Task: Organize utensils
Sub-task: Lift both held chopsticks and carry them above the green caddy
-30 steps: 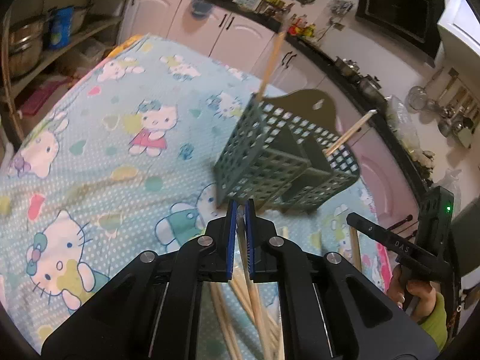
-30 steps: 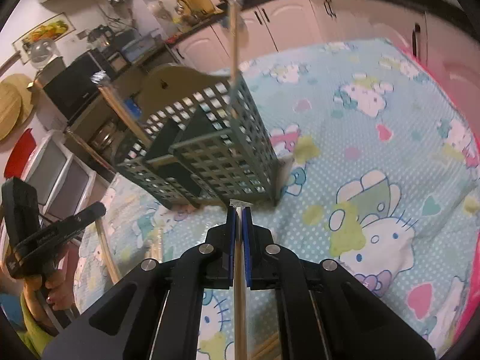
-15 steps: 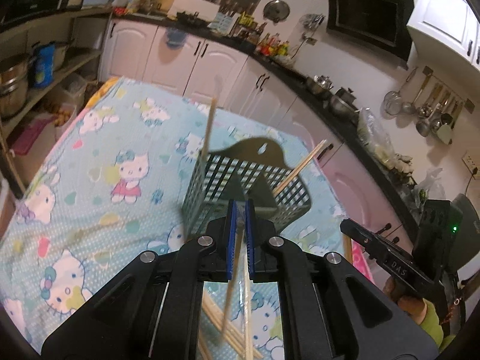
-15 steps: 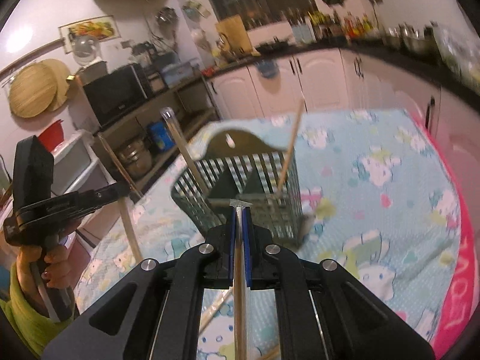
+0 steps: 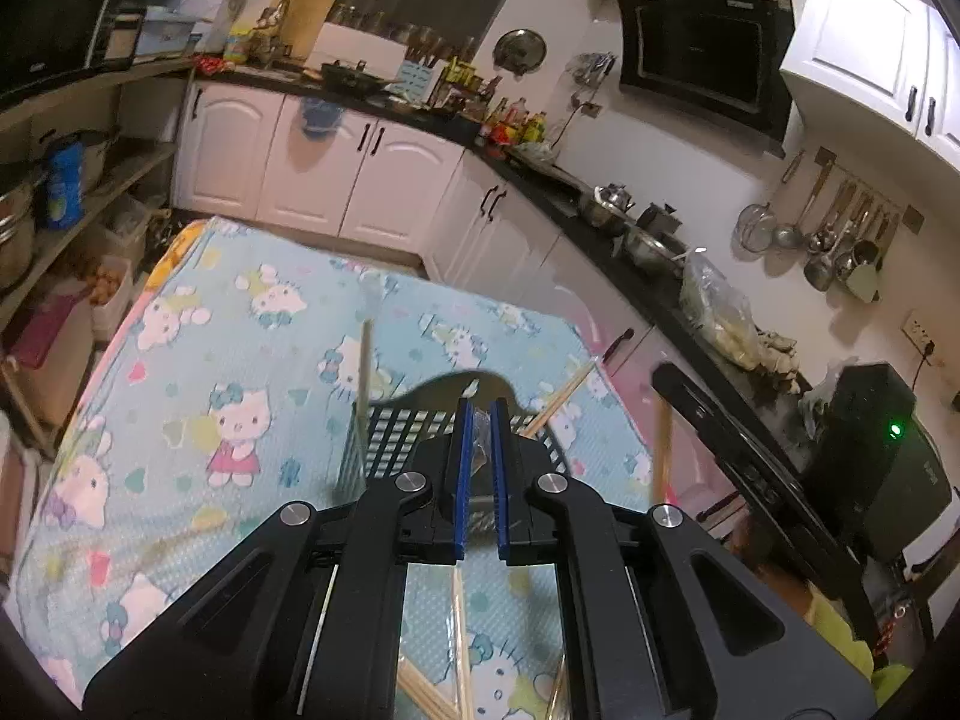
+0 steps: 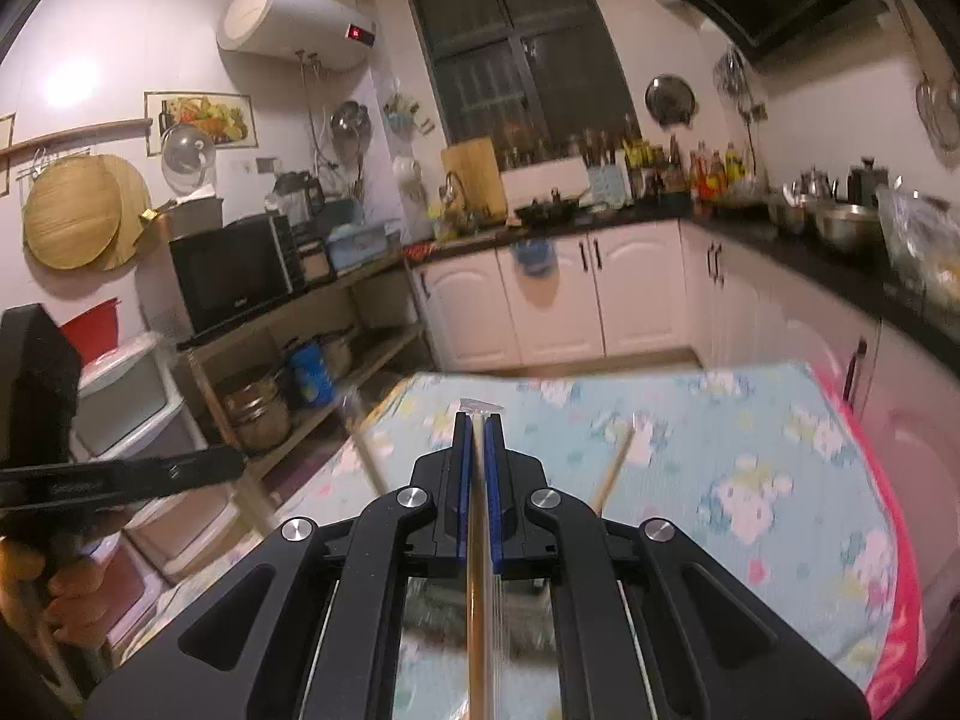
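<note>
Wooden chopstick is pinched in the right gripper, the left gripper is slightly parted, empty; lowering into the slatted holder is judged next.

I count two grippers, left and right, one perforated utensil basket with two chopsticks standing in it, one chopstick in my right jaws, and several loose chopsticks on one tablecloth.
</note>
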A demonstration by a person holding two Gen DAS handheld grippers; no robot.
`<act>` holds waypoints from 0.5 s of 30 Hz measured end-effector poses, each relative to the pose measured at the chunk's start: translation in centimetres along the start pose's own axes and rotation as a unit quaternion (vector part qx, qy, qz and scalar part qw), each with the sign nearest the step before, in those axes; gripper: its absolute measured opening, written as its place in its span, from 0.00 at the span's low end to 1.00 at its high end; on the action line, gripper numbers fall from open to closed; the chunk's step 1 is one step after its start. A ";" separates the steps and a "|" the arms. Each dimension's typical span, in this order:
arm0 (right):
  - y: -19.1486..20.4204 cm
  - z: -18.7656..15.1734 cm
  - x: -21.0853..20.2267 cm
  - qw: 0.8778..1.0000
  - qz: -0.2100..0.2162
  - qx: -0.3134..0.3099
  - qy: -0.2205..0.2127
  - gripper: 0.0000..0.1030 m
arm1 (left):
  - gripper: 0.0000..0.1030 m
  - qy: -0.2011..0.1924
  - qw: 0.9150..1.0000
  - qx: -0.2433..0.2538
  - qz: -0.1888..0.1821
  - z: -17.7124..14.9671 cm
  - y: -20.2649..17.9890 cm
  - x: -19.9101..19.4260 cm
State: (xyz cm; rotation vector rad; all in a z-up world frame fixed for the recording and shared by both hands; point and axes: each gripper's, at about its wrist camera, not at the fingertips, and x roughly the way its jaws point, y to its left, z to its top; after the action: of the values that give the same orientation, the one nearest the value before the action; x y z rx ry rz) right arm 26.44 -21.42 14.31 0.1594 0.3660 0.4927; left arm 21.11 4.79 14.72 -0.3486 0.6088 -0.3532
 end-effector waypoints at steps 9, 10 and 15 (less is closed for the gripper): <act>0.5 3.8 4.0 0.998 -0.026 -0.034 -0.046 0.05 | 0.02 -0.016 0.999 0.022 -0.016 3.7 -1.6 -0.4; 0.6 4.1 4.6 0.997 -0.029 -0.040 -0.051 0.05 | 0.02 -0.019 0.999 0.023 -0.017 4.1 -1.7 -0.5; 0.8 4.9 7.2 0.996 -0.039 -0.055 -0.060 0.05 | 0.02 -0.038 0.999 0.028 -0.017 6.2 -2.0 -0.8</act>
State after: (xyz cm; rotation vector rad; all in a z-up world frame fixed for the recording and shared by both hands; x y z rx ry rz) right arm 33.81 -17.48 16.88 0.0676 0.2252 0.4233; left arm 23.85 4.65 20.73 -0.3171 0.5176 -0.3876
